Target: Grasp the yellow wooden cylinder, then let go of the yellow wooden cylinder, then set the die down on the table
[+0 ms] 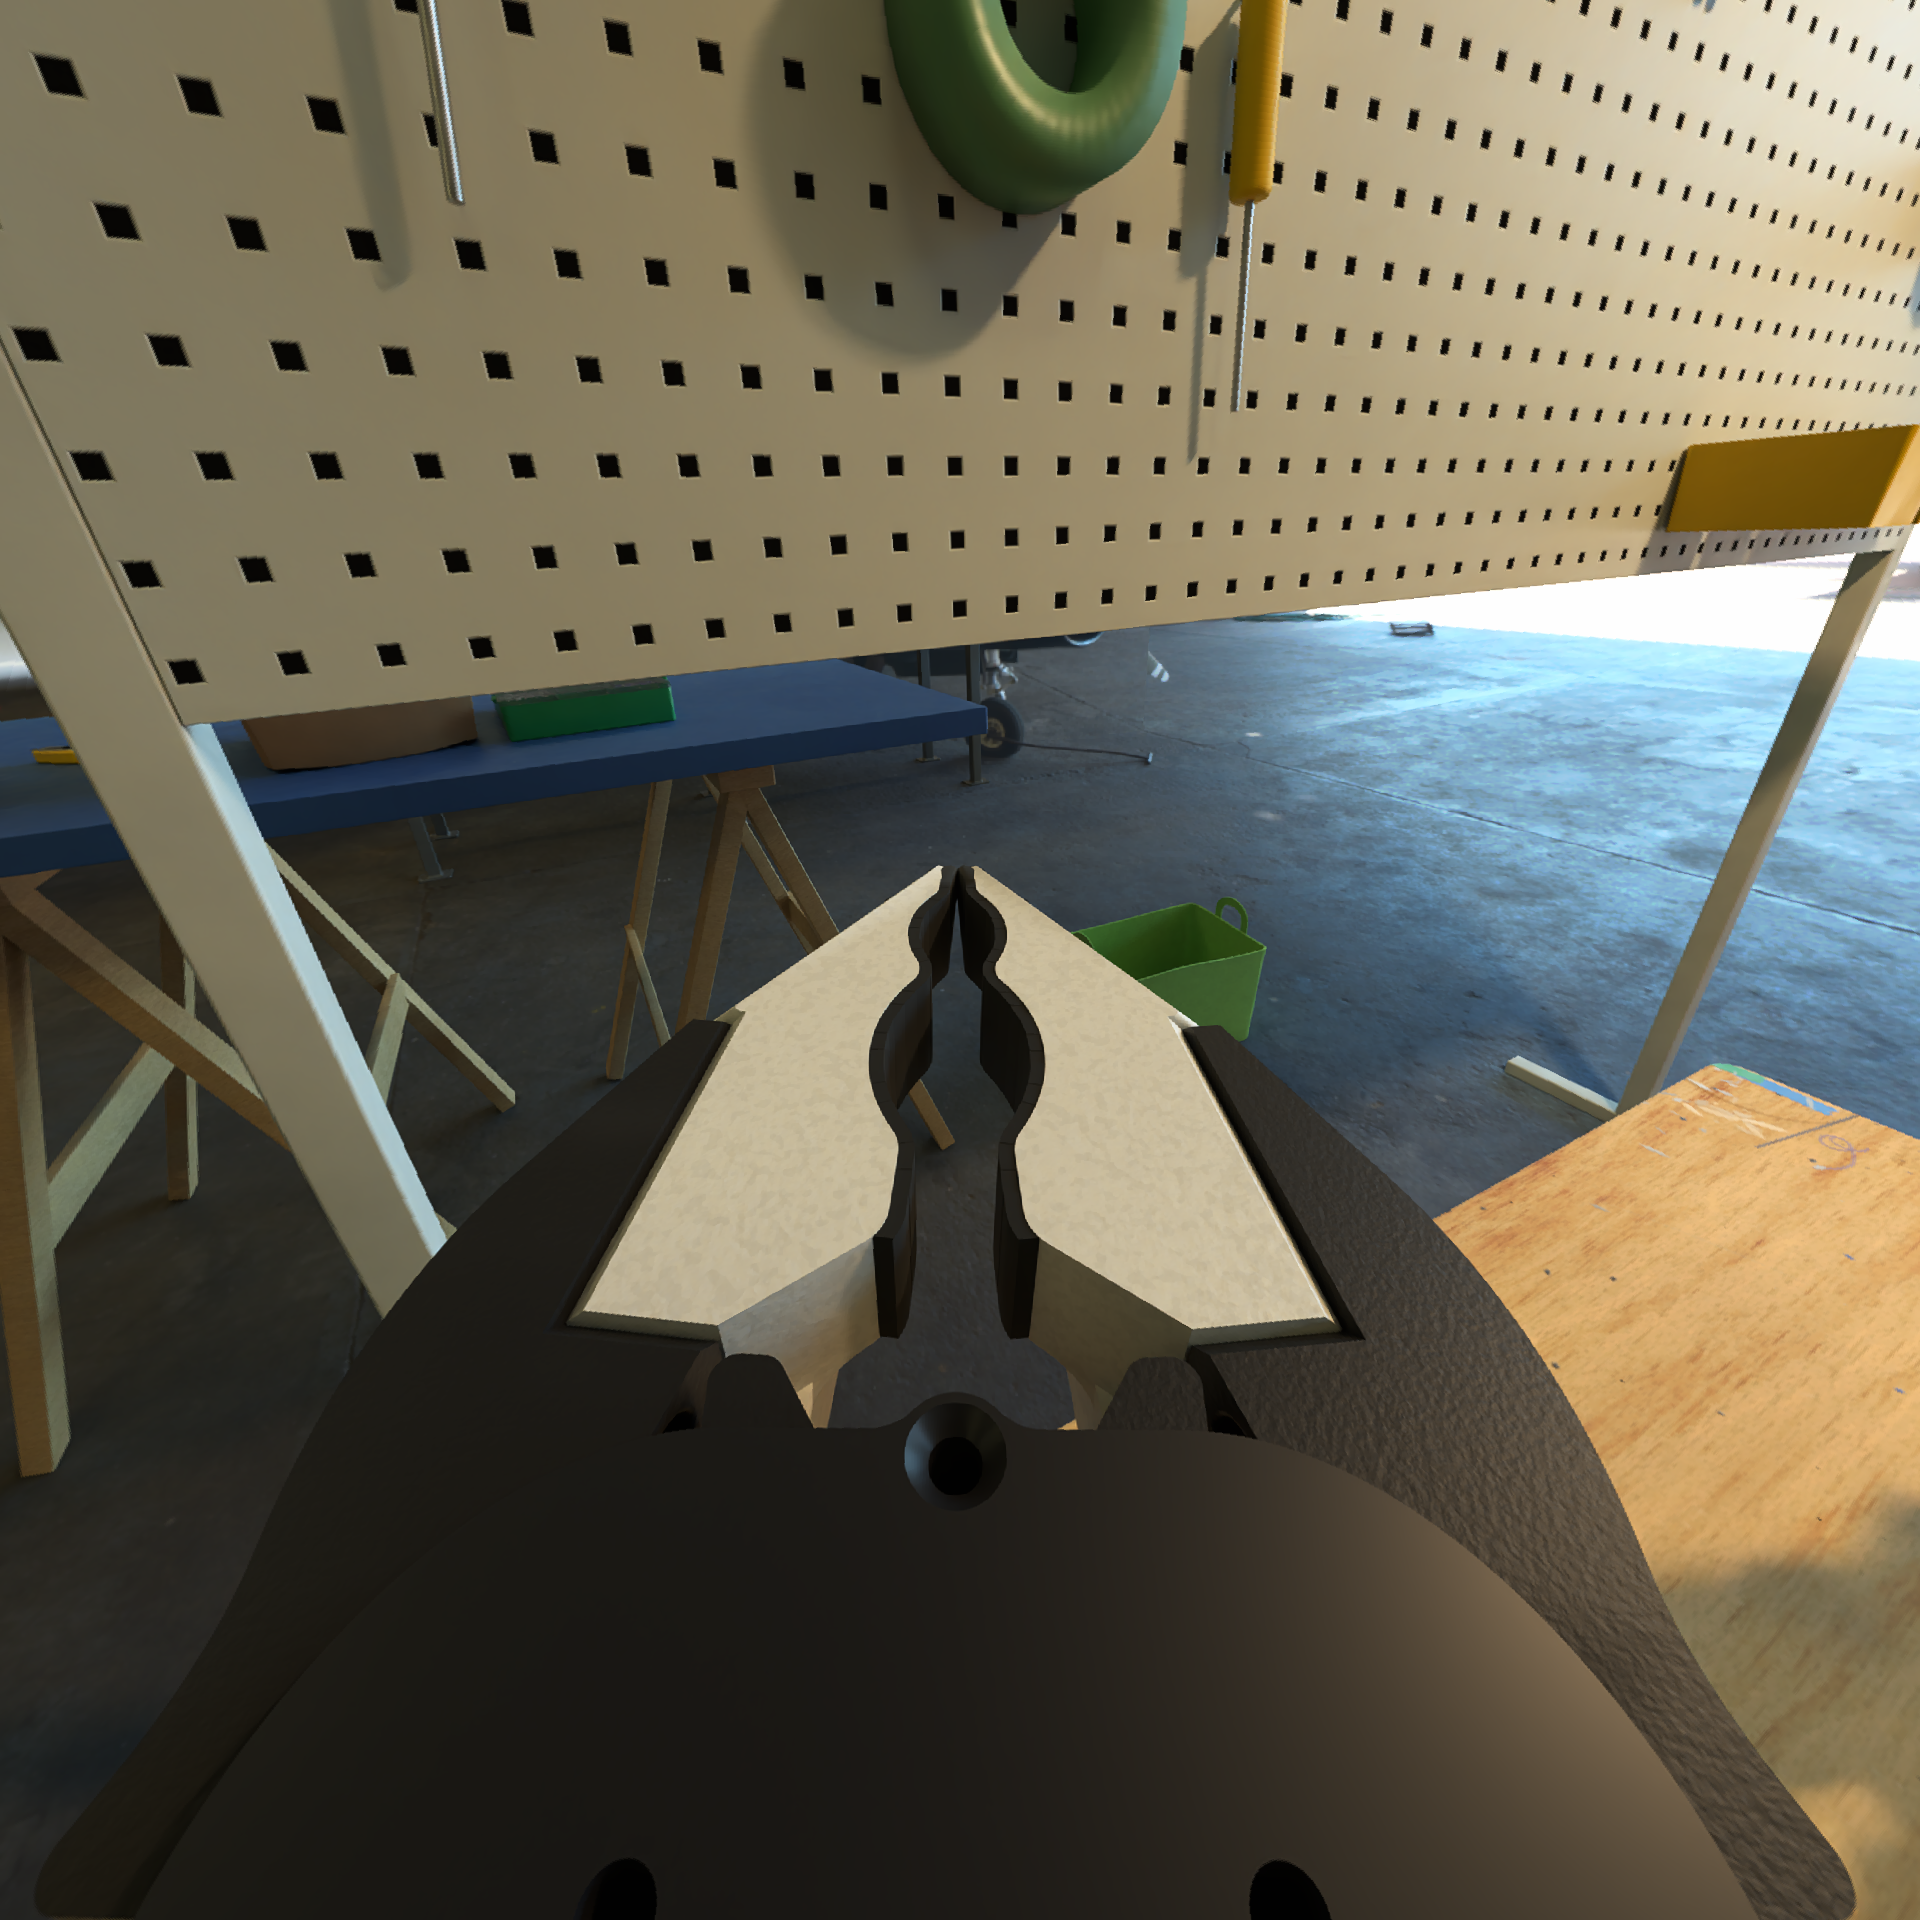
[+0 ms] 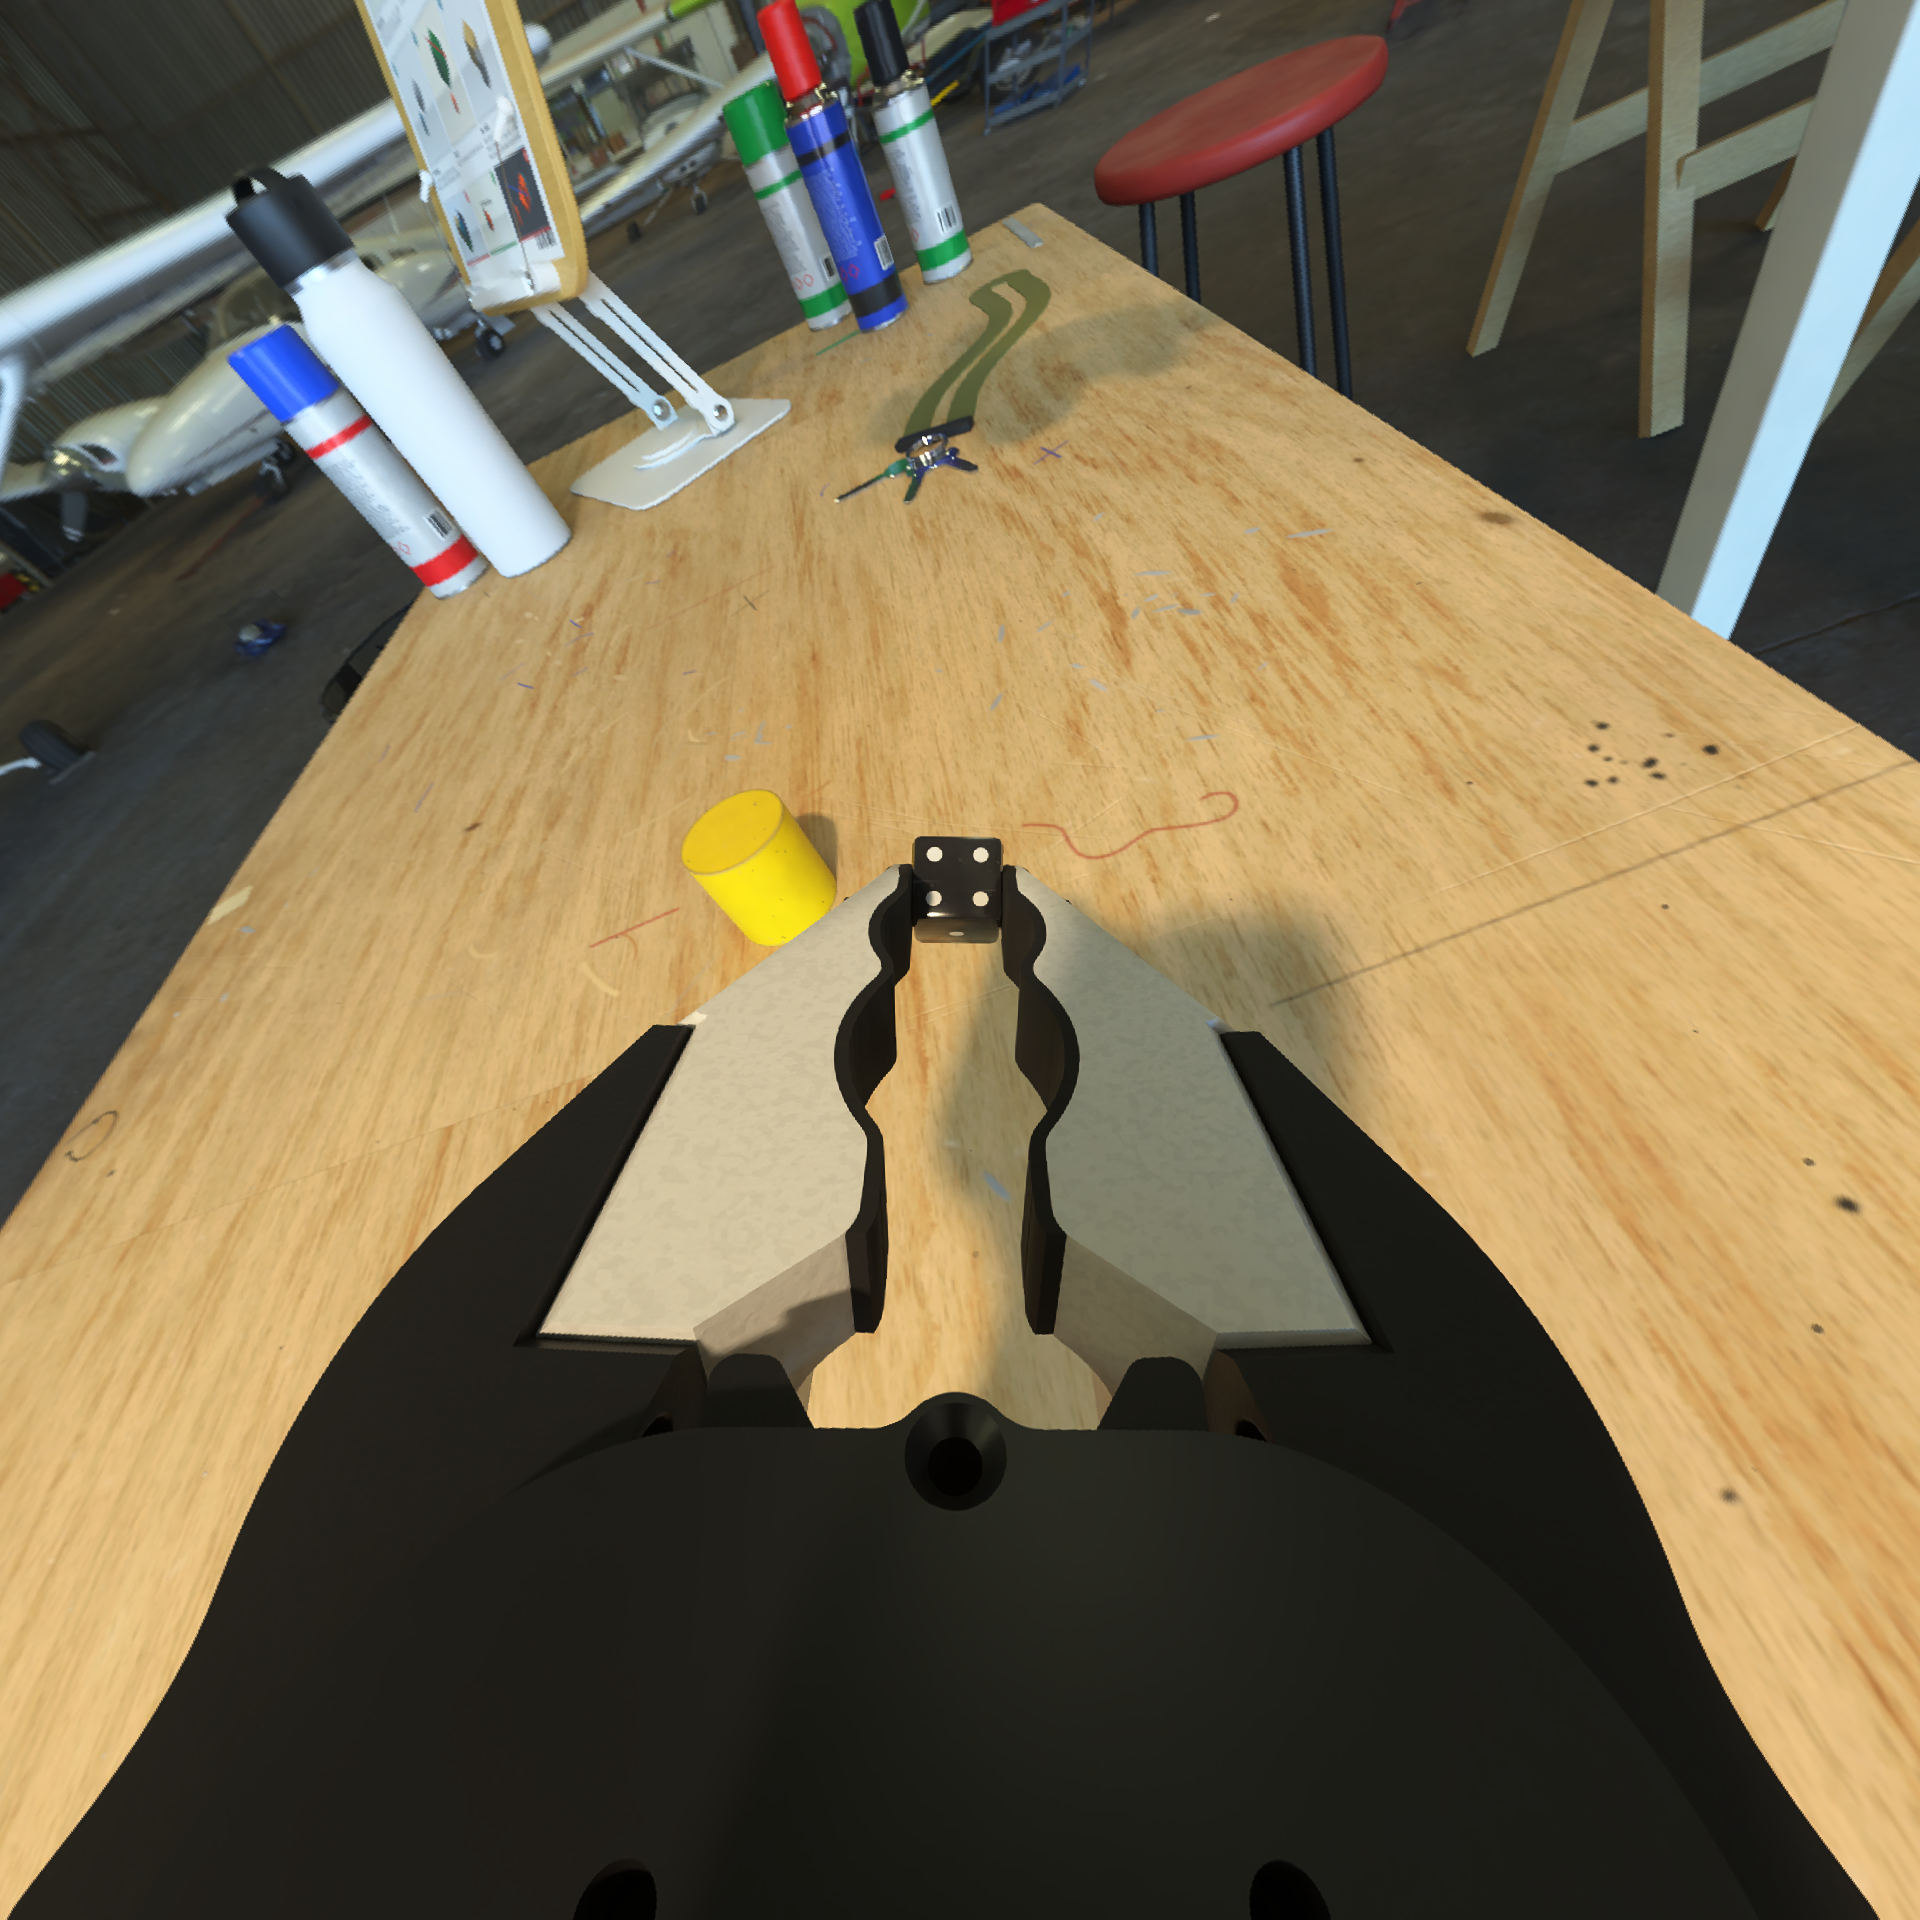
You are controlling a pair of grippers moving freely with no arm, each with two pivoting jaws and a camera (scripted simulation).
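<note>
Right gripper is clamped on the die at its fingertips, above the tabletop, beside the cylinder. Your left gripper is closed, empty, parked off the edge, so it's clear.

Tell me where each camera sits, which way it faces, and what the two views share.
Left wrist view: sits on the left hand-held gripper, facing a pegboard with a green ring beyond the table's edge; its own fingers show, tips together, nothing between them.
Right wrist view: sits on the right hand-held gripper, facing down along the table; its fingers show pinching a black die, with the yellow wooden cylinder beside it.
Shared: only the plywood table; neither view shows the other gripper.
</note>
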